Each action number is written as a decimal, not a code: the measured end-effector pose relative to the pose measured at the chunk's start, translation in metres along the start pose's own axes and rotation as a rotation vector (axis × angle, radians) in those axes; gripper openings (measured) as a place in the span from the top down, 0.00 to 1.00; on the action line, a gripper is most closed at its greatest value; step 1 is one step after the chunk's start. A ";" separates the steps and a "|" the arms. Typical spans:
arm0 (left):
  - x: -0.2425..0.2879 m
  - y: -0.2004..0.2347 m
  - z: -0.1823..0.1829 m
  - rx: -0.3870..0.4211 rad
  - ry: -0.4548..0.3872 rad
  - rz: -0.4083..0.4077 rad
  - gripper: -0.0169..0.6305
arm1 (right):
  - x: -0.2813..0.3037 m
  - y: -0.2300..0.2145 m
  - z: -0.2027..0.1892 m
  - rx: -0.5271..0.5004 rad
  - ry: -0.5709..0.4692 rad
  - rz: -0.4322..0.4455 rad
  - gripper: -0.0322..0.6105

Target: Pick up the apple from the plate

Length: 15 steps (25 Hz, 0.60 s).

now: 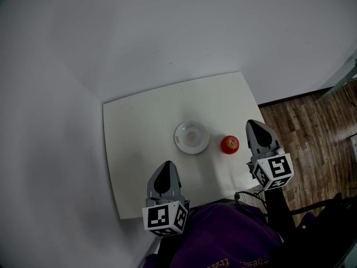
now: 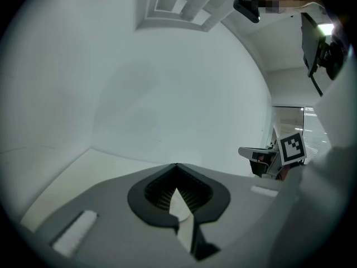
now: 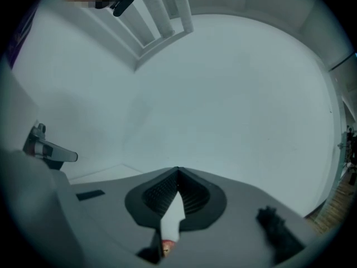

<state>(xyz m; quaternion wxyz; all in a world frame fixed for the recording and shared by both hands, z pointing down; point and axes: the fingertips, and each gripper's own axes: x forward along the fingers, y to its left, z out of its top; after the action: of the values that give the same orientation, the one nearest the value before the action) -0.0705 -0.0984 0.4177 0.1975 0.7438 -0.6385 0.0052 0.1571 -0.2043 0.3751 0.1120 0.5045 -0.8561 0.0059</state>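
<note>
apple (image 1: 229, 144) sits on the table (image 1: 139, 149) btw plate (image 1: 192, 137) and right edge, left gripper (image 1: 167, 169) & right gripper (image 1: 255, 130) both closed up w/ nothing in 'em, so don't nudge it imo.

A white counter (image 1: 139, 121) carries a plate (image 1: 179, 141) near its middle. The apple (image 1: 229, 144) sits on the bare counter just right of the plate (not on it). The right gripper (image 1: 250, 123), jaws together, is just right of the apple. The left gripper (image 1: 167, 163), jaws also together, is over the near edge. Wood floor (image 1: 312, 127) shows at right.
</note>
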 end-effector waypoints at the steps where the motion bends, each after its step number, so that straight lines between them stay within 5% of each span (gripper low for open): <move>1: 0.000 0.000 0.000 0.001 0.000 0.000 0.97 | 0.000 0.000 0.000 -0.002 0.001 0.001 0.93; 15: 0.000 -0.003 -0.002 0.001 0.002 -0.003 0.97 | -0.002 0.001 -0.002 -0.001 0.006 0.012 0.93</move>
<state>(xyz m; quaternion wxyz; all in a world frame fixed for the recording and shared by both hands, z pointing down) -0.0668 -0.0979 0.4184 0.1978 0.7448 -0.6373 0.0058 0.1577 -0.2016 0.3768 0.1147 0.4992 -0.8588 0.0078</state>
